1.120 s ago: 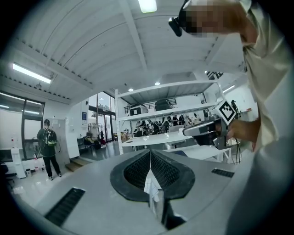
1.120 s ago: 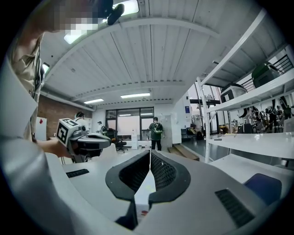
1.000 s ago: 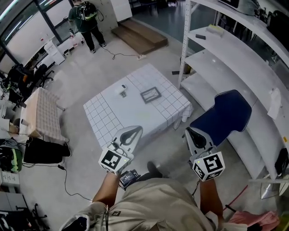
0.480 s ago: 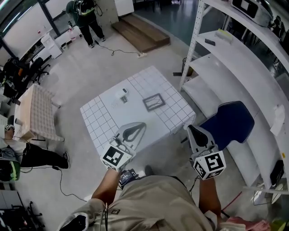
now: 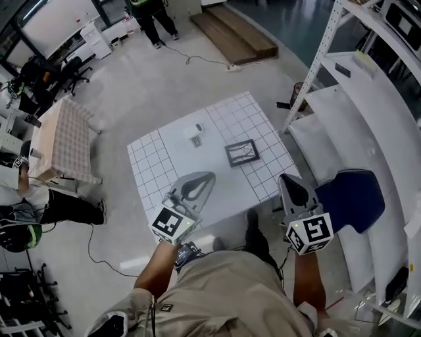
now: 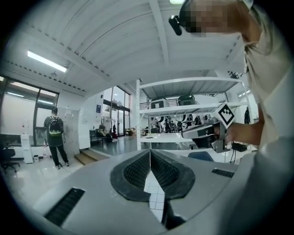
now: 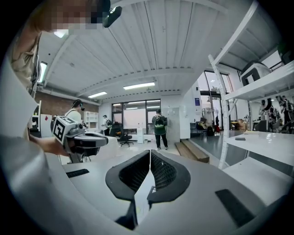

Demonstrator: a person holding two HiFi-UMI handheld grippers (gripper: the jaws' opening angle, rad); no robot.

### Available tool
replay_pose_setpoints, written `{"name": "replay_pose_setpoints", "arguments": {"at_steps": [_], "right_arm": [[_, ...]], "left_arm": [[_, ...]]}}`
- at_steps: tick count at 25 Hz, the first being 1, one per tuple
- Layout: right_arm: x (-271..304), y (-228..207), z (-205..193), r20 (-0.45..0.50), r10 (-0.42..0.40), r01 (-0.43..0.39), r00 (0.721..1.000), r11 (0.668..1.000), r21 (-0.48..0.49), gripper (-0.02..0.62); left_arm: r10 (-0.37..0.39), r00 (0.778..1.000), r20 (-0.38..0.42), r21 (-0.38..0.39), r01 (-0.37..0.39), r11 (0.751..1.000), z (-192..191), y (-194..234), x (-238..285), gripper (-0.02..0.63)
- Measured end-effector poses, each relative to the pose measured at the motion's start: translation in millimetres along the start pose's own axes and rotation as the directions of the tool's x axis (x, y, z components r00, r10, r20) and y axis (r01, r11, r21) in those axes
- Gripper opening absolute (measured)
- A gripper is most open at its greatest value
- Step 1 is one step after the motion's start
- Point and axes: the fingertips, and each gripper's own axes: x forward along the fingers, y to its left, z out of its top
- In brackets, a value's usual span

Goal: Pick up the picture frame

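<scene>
The picture frame (image 5: 241, 153), small and dark-edged, lies flat on the right half of a low table (image 5: 164, 171) covered by a white grid-pattern cloth. My left gripper (image 5: 202, 179) hangs over the table's near edge, jaws shut and empty, well short of the frame. My right gripper (image 5: 288, 180) is shut too, holds nothing, and sits just off the table's near right corner. In the left gripper view the shut jaws (image 6: 150, 152) point level across the room, and the right gripper view shows its jaws (image 7: 150, 152) closed the same way. Neither gripper view shows the frame.
A small white object (image 5: 197, 131) lies on the table behind the frame. White shelving (image 5: 368, 112) runs along the right, with a blue chair (image 5: 352, 197) beside my right gripper. A cloth-covered bench (image 5: 62, 138) stands left. A person (image 5: 151, 10) and a wooden platform (image 5: 233, 33) are far back.
Both grippers have travelled forward to the table's near edge, and the table and frame now lie closer below me. Both jaws stayed shut.
</scene>
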Motion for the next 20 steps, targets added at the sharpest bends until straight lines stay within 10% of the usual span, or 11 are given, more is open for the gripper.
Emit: {"name": "replay_pose_setpoints", "arguments": {"at_steps": [20], "right_arm": [[209.6,-117.8,-111.7,-0.230,0.274,-0.272,0.934,0.961,0.038,0.028]], "left_arm": [[0.234,0.938,-0.255,-0.207,-0.289,0.935,-138.8,104.1,148.5,0.017]]}}
